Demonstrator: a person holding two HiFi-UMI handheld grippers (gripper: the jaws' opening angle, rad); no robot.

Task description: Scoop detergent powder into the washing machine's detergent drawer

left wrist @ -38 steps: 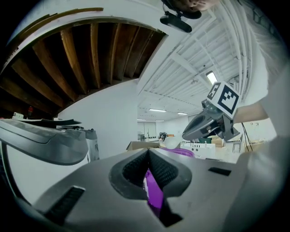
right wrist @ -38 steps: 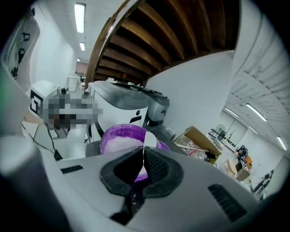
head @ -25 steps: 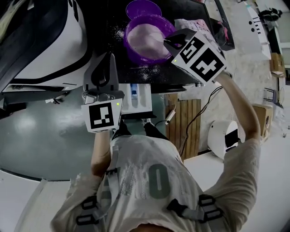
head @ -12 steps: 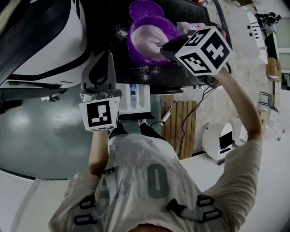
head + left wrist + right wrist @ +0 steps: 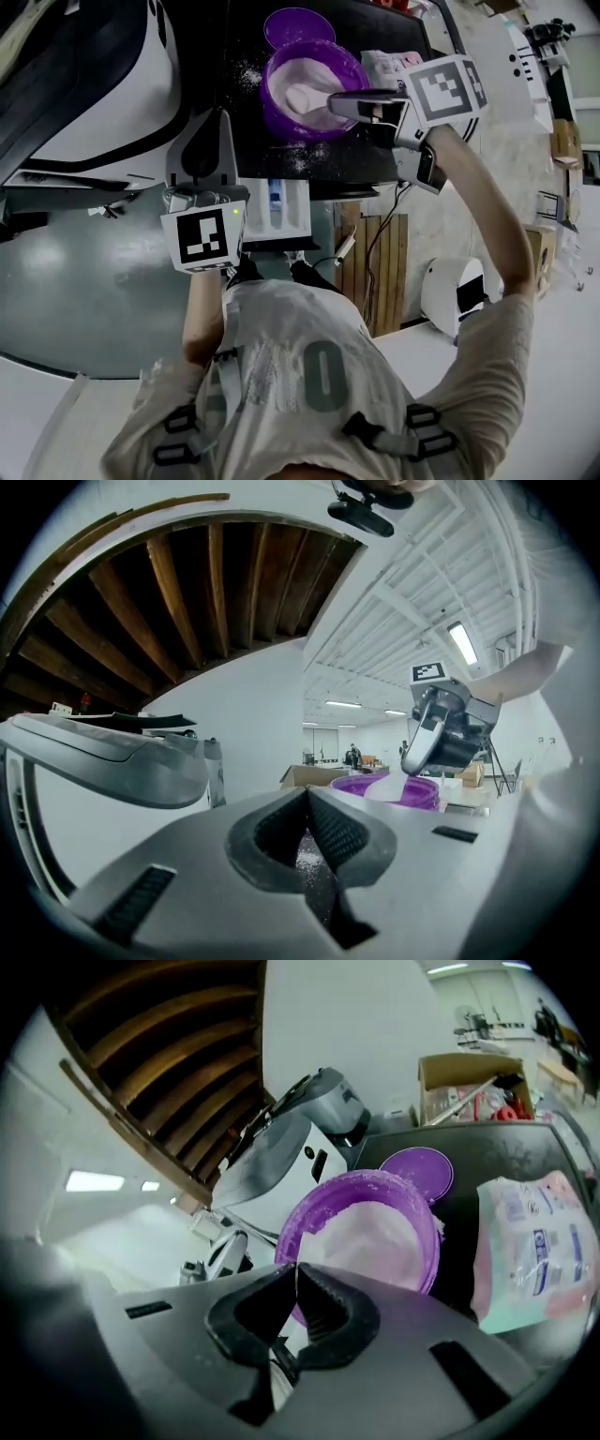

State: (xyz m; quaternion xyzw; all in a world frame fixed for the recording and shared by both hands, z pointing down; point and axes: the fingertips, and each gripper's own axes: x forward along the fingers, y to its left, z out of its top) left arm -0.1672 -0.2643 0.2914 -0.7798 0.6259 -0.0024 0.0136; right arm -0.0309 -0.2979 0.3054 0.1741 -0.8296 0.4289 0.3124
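A purple tub [image 5: 309, 89] of white detergent powder stands on the dark washer top, with its lid [image 5: 298, 26] lying behind it. My right gripper [image 5: 337, 101] is shut on the handle of a white scoop [image 5: 302, 97], whose bowl rests in the powder. In the right gripper view the tub [image 5: 366, 1227] lies just past the closed jaws of the right gripper [image 5: 296, 1269]. The white detergent drawer [image 5: 281, 208] stands pulled out below the washer top, with a blue insert. My left gripper [image 5: 218, 120] is shut and empty, left of the drawer. From the left gripper [image 5: 307, 794] view, the scoop [image 5: 389, 785] dips into the tub.
A pink and white detergent bag [image 5: 389, 64] lies right of the tub, also seen as the bag [image 5: 530, 1241]. Spilled powder grains [image 5: 305, 155] dot the dark top. A wooden slatted panel [image 5: 380, 262] and a white appliance [image 5: 455, 291] stand on the floor to the right.
My right gripper has turned and drawn back to the right, lowering the scoop into the powder. The left gripper has hardly moved.
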